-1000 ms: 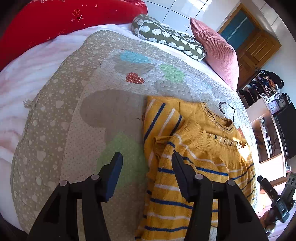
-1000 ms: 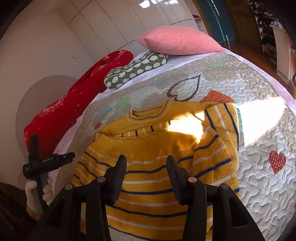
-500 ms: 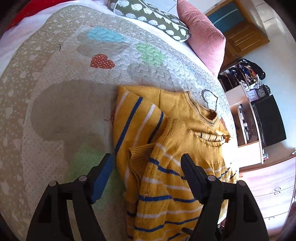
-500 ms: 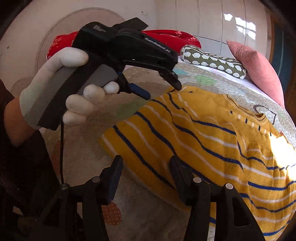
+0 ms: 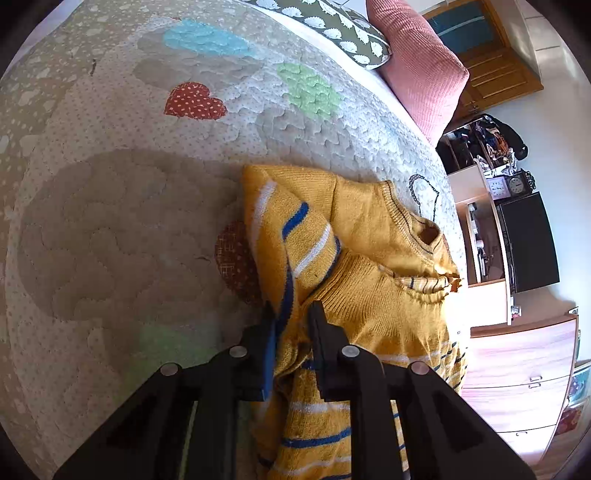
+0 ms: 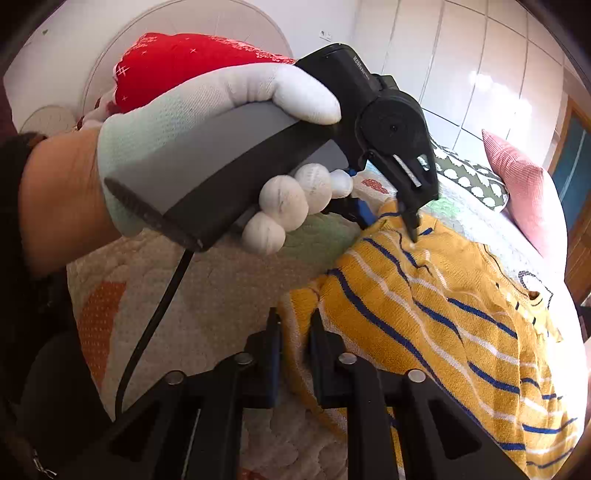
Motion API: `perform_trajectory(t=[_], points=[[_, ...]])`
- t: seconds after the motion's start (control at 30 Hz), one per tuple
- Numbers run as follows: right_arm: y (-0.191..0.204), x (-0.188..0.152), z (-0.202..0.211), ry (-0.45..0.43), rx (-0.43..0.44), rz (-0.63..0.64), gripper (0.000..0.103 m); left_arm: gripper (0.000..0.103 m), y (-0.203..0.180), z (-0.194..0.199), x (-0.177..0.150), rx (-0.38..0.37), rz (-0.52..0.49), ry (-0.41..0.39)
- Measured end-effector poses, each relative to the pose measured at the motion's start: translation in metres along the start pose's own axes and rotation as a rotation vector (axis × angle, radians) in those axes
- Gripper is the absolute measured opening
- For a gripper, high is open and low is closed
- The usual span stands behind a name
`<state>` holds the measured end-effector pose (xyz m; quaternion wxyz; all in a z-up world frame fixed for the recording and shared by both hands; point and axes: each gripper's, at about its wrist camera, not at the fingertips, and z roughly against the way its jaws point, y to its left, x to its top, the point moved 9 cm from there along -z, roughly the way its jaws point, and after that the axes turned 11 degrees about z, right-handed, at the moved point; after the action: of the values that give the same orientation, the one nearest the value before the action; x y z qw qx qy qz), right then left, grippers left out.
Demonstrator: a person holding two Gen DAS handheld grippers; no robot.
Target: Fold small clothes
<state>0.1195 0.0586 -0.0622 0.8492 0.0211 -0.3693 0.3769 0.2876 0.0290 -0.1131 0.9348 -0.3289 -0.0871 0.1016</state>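
A small yellow sweater (image 5: 373,288) with blue and white stripes lies on a quilted bedspread (image 5: 122,229), its sleeves folded in over the body. My left gripper (image 5: 291,314) is shut on the sweater's left edge near the folded sleeve. It also shows in the right wrist view (image 6: 399,221), held in a white-gloved hand (image 6: 207,122). My right gripper (image 6: 295,325) is shut on the sweater's (image 6: 436,314) bottom corner.
A pink pillow (image 5: 421,66), a green patterned pillow (image 5: 332,26) and a red cushion (image 6: 177,62) lie at the head of the bed. Wooden drawers (image 5: 517,380) and shelves (image 5: 491,229) stand beside the bed. A black cable (image 6: 155,317) hangs from the left gripper.
Both grippers were open above the sweater. They have moved down to its left side and closed on the fabric, the left near the sleeve, the right at the bottom corner.
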Motion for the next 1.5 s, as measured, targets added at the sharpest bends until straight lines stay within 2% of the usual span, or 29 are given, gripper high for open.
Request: perform_trajectory(t=[0.17, 0.37, 0.5, 0.63, 0.73, 0.83, 0.93, 1.03, 1.13, 1.2, 1.23, 1.27, 1.3, 1.33, 1.43, 1.5], points=[[-0.026, 0.008, 0.032, -0.085, 0.033, -0.121, 0.008, 0.015, -0.03, 0.023, -0.002, 0.013, -0.009, -0.073], [-0.086, -0.01, 0.096, -0.211, 0.005, -0.302, 0.008, 0.012, -0.113, 0.029, -0.022, 0.034, -0.095, -0.122], [-0.144, -0.05, 0.139, -0.265, -0.018, -0.471, 0.008, 0.011, -0.191, 0.005, -0.046, 0.05, -0.208, -0.111], [-0.192, -0.112, 0.17, -0.279, -0.06, -0.642, 0.008, 0.011, -0.258, -0.049, -0.078, 0.05, -0.298, -0.048], [-0.222, -0.162, 0.183, -0.265, -0.085, -0.76, 0.008, 0.011, -0.293, -0.094, -0.106, 0.058, -0.359, 0.014], [-0.24, -0.204, 0.19, -0.245, -0.104, -0.854, 0.008, 0.01, -0.312, -0.128, -0.133, 0.044, -0.393, 0.087], [-0.243, -0.233, 0.187, -0.224, -0.083, -0.927, 0.008, 0.01, -0.32, -0.142, -0.152, 0.042, -0.418, 0.121], [-0.235, -0.249, 0.179, -0.203, -0.045, -0.971, 0.009, 0.012, -0.321, -0.125, -0.156, 0.024, -0.43, 0.089], [-0.233, -0.253, 0.184, -0.197, -0.046, -0.979, 0.014, 0.03, -0.312, -0.087, -0.153, 0.007, -0.439, 0.02], [-0.242, -0.251, 0.199, -0.223, -0.082, -0.972, 0.018, 0.045, -0.296, -0.059, -0.15, 0.025, -0.451, -0.047], [-0.246, -0.248, 0.21, -0.24, -0.117, -0.965, 0.025, 0.047, -0.285, -0.045, -0.148, 0.042, -0.455, -0.085], [-0.251, -0.245, 0.219, -0.26, -0.145, -0.96, 0.037, 0.048, -0.272, -0.031, -0.147, 0.058, -0.453, -0.12], [-0.258, -0.24, 0.227, -0.284, -0.152, -0.958, 0.044, 0.048, -0.258, -0.019, -0.146, 0.078, -0.444, -0.15], [-0.265, -0.235, 0.229, -0.301, -0.142, -0.963, 0.053, 0.048, -0.242, -0.008, -0.146, 0.101, -0.432, -0.175], [-0.289, -0.211, 0.207, -0.301, -0.015, -0.991, 0.053, 0.048, -0.197, 0.019, -0.155, 0.148, -0.407, -0.249], [-0.303, -0.196, 0.18, -0.267, 0.058, -1.014, 0.053, 0.049, -0.169, 0.034, -0.165, 0.165, -0.376, -0.282]])
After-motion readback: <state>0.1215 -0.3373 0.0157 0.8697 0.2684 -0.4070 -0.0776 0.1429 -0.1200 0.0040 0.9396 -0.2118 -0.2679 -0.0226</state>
